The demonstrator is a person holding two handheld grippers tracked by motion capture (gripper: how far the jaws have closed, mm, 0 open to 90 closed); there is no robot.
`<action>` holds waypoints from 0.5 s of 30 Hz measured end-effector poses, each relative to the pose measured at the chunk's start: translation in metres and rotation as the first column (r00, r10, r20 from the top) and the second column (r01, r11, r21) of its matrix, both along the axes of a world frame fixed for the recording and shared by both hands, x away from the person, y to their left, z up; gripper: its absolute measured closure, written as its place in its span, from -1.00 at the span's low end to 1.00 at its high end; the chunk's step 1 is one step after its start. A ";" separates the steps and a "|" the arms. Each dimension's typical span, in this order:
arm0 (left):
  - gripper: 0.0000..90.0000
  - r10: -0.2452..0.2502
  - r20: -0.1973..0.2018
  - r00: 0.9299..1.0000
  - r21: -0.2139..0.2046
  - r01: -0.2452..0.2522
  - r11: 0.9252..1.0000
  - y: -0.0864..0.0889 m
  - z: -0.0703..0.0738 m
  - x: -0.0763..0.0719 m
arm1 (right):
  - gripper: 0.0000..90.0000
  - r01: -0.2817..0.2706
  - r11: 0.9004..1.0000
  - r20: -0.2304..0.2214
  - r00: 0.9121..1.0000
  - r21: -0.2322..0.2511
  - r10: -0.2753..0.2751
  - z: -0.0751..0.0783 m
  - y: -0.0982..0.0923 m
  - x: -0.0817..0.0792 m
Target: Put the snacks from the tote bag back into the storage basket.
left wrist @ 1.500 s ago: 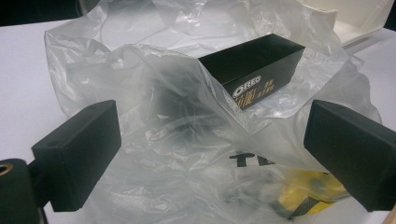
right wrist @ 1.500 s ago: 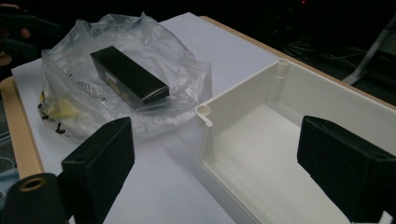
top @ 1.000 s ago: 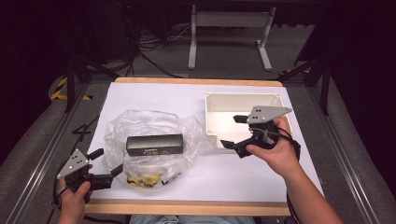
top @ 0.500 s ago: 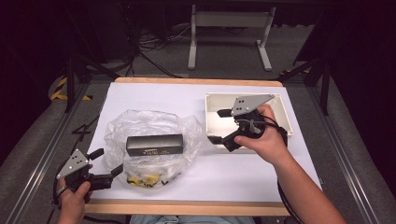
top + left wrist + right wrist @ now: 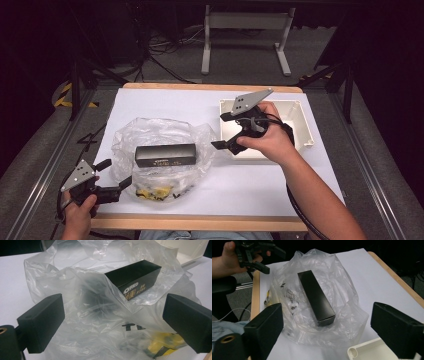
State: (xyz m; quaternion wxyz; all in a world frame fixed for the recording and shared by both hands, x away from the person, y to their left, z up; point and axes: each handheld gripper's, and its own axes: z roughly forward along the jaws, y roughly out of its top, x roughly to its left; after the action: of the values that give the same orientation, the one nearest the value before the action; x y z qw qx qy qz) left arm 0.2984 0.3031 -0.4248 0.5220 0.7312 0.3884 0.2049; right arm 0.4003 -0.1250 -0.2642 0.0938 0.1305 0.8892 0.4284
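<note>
A long black box (image 5: 165,155) lies on a crumpled clear plastic bag (image 5: 160,130) left of the table's middle; yellow-and-black packets show through the bag's near end (image 5: 155,191). My left gripper (image 5: 116,172) is open at the bag's near left edge. In the left gripper view its jaws (image 5: 112,322) frame the bag (image 5: 95,315), with the box (image 5: 135,280) beyond. My right gripper (image 5: 219,131) hovers open at the white tray's (image 5: 295,120) left wall and points at the bag. Its jaws have just opened a little wider, with nothing between them (image 5: 324,332); the box (image 5: 315,297) lies ahead.
White paper (image 5: 280,185) covers the wooden tabletop. The tray's corner (image 5: 367,350) sits just under the right jaw. The other hand with the left gripper (image 5: 265,258) is at the bag's far side in the right gripper view. Dark floor, cables and a stand lie beyond the table.
My right gripper has moved left from over the tray to its left wall, closer to the bag, and risen slightly. The left gripper, bag and box stay put.
</note>
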 end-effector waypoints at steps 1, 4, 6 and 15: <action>-0.89 0.000 0.000 1.000 0.000 0.000 1.000 0.000 0.000 0.000 | -0.80 -0.004 1.000 -0.002 1.000 -0.010 0.004 -0.001 0.003 0.001; -0.89 0.000 -0.002 1.000 -0.002 0.000 1.000 0.000 0.000 0.000 | -0.82 0.031 0.997 0.011 0.999 -0.066 -0.030 -0.003 0.012 0.007; -0.89 0.000 -0.002 1.000 -0.001 0.000 1.000 0.000 0.000 0.000 | -0.82 0.038 0.996 0.014 0.999 -0.076 -0.037 -0.004 0.014 0.008; -0.89 -0.001 -0.003 1.000 -0.005 0.001 1.000 0.000 0.000 0.001 | -0.58 -0.003 0.995 0.040 0.999 -0.101 0.007 -0.009 0.032 0.021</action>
State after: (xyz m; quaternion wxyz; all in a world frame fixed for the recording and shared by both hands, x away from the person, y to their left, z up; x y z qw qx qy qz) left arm 0.2990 0.3035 -0.4250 0.5233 0.7304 0.3893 0.2029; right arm 0.4216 -0.0928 -0.2732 0.1172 0.1148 0.9079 0.3857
